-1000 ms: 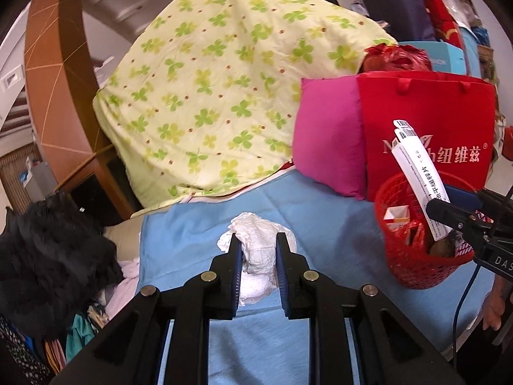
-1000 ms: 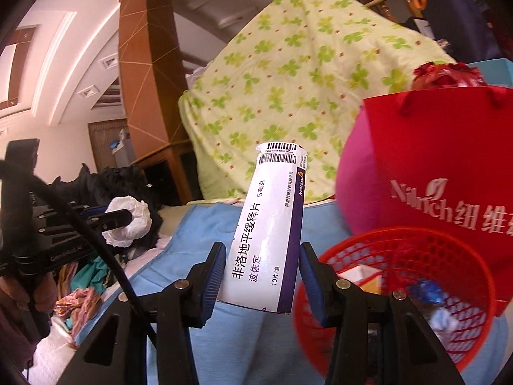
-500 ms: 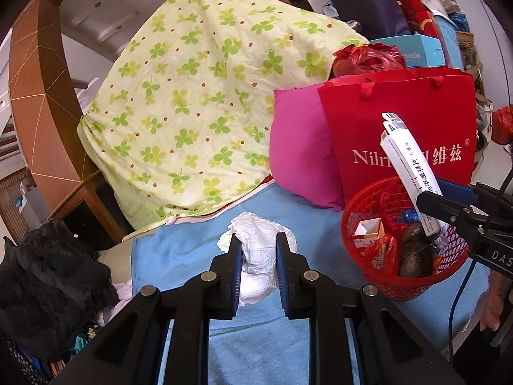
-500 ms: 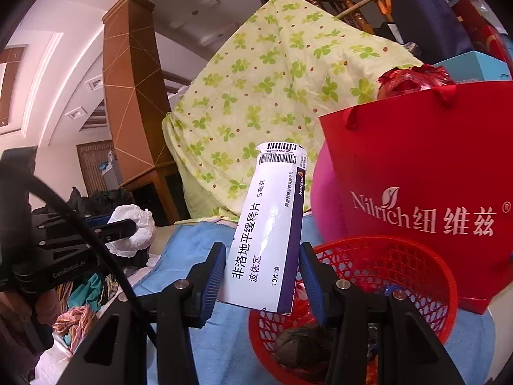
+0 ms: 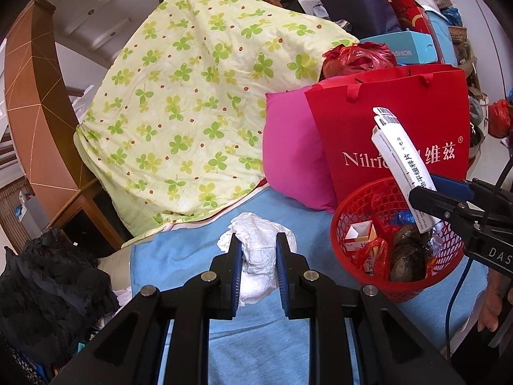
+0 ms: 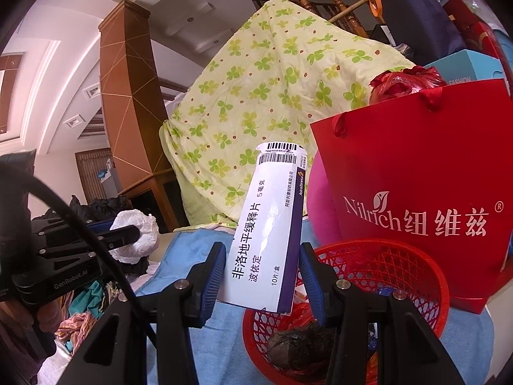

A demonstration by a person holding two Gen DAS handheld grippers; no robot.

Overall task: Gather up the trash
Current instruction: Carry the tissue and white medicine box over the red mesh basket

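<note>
Inside red basket (image 5: pixel 352 234), cartons, dark wad (image 5: pixel 407 260)

A crumpled white tissue (image 5: pixel 256 256) sits pinched between the left gripper's (image 5: pixel 256 250) pads, above the blue cloth. A long white-and-purple medicine box (image 6: pixel 267 231) stands nearly upright between the right gripper's (image 6: pixel 261 269) pads, barcode end up, its lower end over the red mesh basket (image 6: pixel 400 263). The basket holds small boxes, red wrappers and a dark lump, perhaps a bag.

My right tool (image 6: pixel 259 276) now holds the medicine box (image 6: pixel 267 227) above the red basket (image 6: pixel 400 263), whose inside shows more than before.
</note>
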